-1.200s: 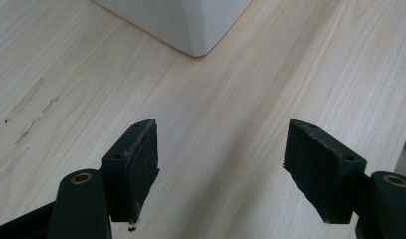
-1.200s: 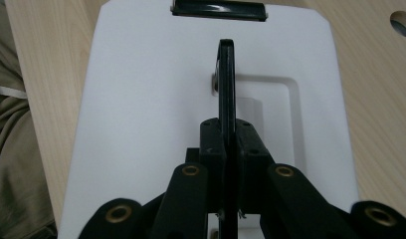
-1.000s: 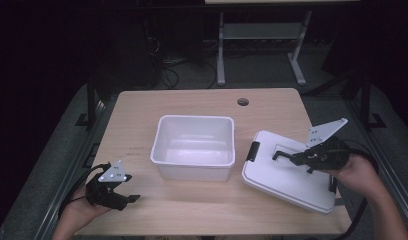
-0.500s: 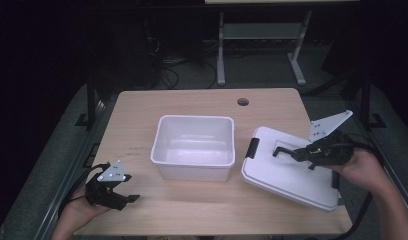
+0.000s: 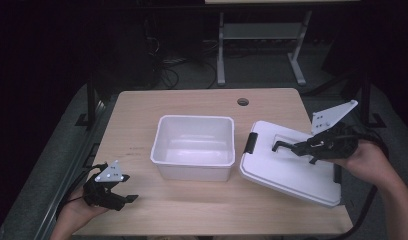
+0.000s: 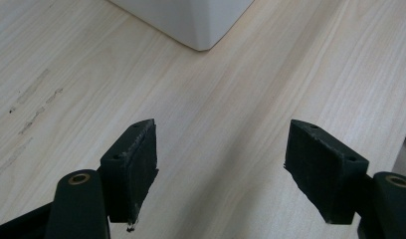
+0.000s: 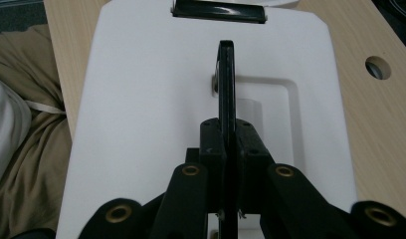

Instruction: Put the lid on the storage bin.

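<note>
Right gripper: jaws clamped tight on the black handle of the white lid, handle standing up on edge between the pads. In the high view the lid tilts, right side lifted by that gripper, lower left corner apparently on the table near its right edge. A black latch sits on the lid edge facing the white tub.

Left gripper: jaws wide apart, nothing between them, bare wood under them, one tub corner ahead. In the high view it hangs at the front left corner of the table, well apart from the tub.

The tub sits mid-table, open and empty, just left of the lid.

Risks, as I judge them:
- Single thin grip on a pivoting handle, so the lid can swing or rotate under its own weight during the lift and hit the tub rim.
- The low corner drags on the table, so the lid may twist in the pads or slip out.
- The tub is unrestrained. If the lid lands off-square it shoves the tub across the table; the left gripper is too far off to brace it.
- The lid overhangs near the right edge, so a slip there puts it on the floor.
</note>
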### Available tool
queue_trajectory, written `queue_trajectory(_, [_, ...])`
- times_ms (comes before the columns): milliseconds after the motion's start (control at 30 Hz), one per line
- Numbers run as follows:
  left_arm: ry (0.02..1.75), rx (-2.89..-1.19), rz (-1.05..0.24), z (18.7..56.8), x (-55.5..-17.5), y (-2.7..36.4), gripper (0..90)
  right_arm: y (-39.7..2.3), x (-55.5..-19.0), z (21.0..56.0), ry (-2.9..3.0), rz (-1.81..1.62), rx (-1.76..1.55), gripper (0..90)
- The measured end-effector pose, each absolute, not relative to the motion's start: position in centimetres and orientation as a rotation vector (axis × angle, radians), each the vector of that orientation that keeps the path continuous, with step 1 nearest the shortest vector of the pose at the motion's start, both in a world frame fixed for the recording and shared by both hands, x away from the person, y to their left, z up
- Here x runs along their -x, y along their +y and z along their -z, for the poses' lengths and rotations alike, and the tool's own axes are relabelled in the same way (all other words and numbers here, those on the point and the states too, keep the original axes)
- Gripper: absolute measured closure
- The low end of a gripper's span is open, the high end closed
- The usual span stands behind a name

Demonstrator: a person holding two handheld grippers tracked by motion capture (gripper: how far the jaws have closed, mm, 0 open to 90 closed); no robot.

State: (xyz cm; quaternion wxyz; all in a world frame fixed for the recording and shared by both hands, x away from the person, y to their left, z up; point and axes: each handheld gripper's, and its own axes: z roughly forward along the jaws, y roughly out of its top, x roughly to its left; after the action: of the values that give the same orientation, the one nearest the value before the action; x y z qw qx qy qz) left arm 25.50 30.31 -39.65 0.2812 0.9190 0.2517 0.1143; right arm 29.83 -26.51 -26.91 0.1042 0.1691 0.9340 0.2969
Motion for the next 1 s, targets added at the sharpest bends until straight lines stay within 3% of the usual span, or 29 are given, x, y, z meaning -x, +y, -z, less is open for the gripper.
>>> queue_trajectory(400, [0.667, -2.461, -0.307, 39.6, -25.5, 30.3, 27.8, -24.7, -30.3, 24.4, 2.741, -0.913, -0.444, 84.1])
queue_trajectory(1000, [0.671, -2.455, -0.307, 39.8, -25.5, 30.4, 26.9, -20.0, -32.3, 24.0, 2.794, -0.918, -0.355, 84.0])
